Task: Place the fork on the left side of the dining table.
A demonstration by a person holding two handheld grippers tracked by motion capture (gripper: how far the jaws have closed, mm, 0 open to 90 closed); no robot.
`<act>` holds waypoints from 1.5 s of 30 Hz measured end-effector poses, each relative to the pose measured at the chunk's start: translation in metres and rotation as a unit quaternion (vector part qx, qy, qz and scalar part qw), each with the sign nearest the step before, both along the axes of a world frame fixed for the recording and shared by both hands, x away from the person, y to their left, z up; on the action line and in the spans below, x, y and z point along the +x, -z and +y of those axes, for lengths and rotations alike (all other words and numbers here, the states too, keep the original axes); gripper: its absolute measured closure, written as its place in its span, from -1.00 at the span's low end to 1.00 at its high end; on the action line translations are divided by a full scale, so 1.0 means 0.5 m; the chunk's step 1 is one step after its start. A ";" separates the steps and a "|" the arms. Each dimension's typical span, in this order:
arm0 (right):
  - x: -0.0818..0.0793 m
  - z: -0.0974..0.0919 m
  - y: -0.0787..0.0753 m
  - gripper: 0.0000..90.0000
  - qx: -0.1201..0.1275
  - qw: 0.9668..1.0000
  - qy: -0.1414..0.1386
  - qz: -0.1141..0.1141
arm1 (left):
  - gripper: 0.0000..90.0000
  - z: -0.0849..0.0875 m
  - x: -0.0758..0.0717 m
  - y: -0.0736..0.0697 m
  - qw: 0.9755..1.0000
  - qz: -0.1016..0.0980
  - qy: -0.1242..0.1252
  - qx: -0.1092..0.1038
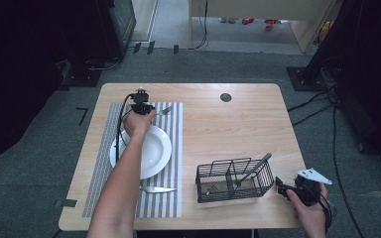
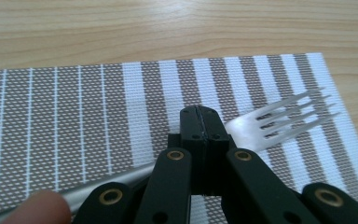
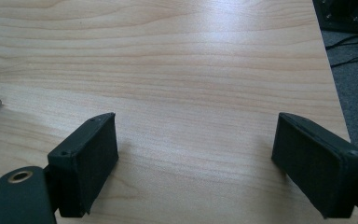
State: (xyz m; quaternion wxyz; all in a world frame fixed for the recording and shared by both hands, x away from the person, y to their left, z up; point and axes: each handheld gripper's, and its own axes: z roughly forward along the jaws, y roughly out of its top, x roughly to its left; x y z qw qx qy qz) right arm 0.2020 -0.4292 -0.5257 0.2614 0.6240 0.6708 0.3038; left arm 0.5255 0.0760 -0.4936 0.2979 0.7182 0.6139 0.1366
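Clamping the fork (image 2: 261, 128) by its neck, left gripper (image 2: 200, 122) has jaws fully closed; fork sits over the striped placemat (image 2: 74, 121) beyond the plate (image 1: 156, 148). Right gripper (image 3: 196, 154) jaws spread wide, nothing between, over bare table (image 3: 191, 60) beside the wire basket (image 1: 233, 179).

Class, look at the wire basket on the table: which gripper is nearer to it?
Right. The right gripper rests just beside the wire basket, jaws open; the left gripper is across the table, shut on the fork.
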 end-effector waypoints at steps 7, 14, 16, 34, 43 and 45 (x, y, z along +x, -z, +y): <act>0.000 0.000 0.000 -0.69 0.000 1.000 0.000 0.000 | 1.00 -0.006 0.001 0.004 1.000 0.001 0.009 0.013; 0.000 0.000 0.000 -0.69 0.000 1.000 -0.001 0.000 | 1.00 -0.004 -0.009 0.004 1.000 0.003 0.023 0.018; 0.000 0.000 0.000 -0.68 0.000 1.000 -0.001 0.000 | 1.00 -0.003 -0.011 0.002 0.999 0.007 0.026 0.018; 0.000 0.000 0.000 -0.69 0.000 1.000 -0.001 0.000 | 1.00 0.002 -0.023 -0.002 0.999 0.021 0.020 0.021; 0.000 0.000 0.000 -0.69 0.000 1.000 -0.001 0.000 | 0.89 0.013 -0.024 -0.006 1.000 0.010 0.015 -0.001; 0.000 0.000 0.000 -0.69 0.000 1.000 -0.001 0.000 | 0.83 0.017 -0.026 -0.011 1.000 -0.001 0.010 -0.012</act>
